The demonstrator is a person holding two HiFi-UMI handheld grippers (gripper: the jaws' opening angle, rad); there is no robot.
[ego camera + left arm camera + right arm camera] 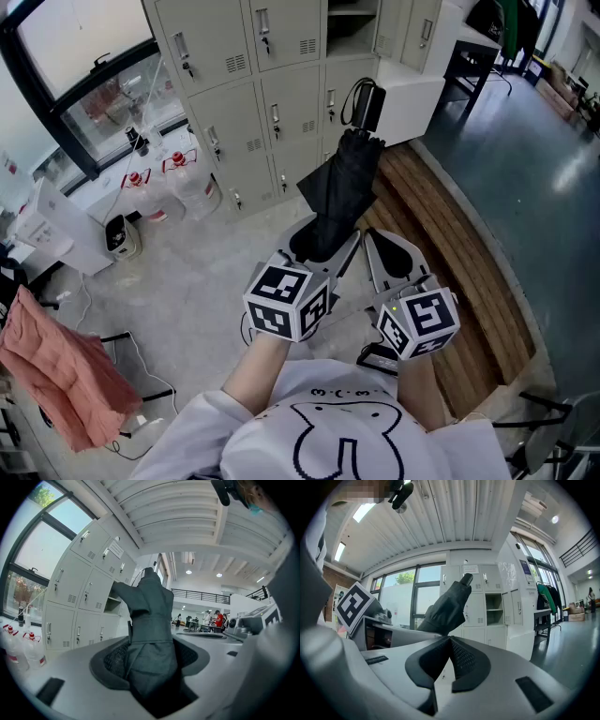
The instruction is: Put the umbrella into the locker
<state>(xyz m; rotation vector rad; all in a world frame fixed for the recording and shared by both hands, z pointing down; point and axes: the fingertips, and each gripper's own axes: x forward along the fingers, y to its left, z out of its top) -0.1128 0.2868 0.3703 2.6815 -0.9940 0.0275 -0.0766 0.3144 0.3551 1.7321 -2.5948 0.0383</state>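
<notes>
Grey lockers point(281, 84) ahead. One compartment point(352, 23) in the upper row is open; other doors seen are closed. Wooden floor strip point(450, 244) runs along the right. Black umbrella point(342, 187): folded, off the floor, handle end toward the lockers, not yet inside. Left gripper point(323, 246): jaws part-open, clamped on the umbrella's fabric. Right gripper point(394, 258): jaws together, pads meeting, nothing btwn them, just beside the left.
</notes>
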